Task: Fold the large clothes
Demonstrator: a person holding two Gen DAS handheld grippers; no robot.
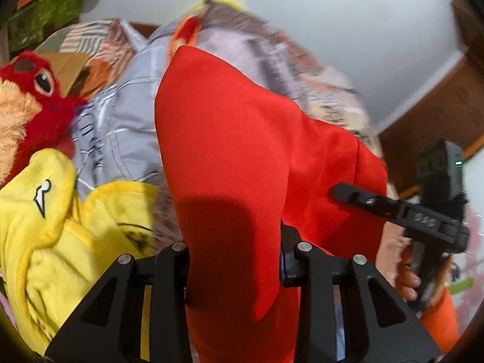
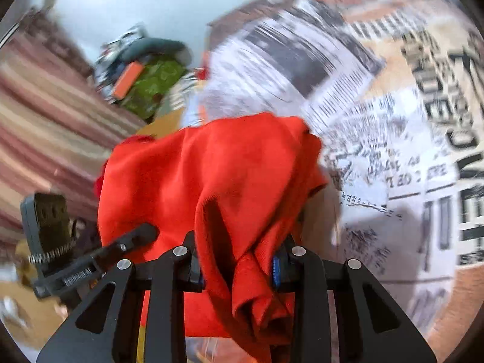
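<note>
A large red garment drapes over a bed with a newspaper-print cover. My left gripper is shut on the red garment, cloth bunched between its jaws. My right gripper is shut on another part of the red garment, folds hanging down between its fingers. The right gripper also shows in the left wrist view at the right, against the cloth. The left gripper shows in the right wrist view at the lower left.
A yellow plush garment and a red plush toy lie at the left on the bed. A green patterned box and clutter sit at the bed's far end. A striped curtain hangs to the left.
</note>
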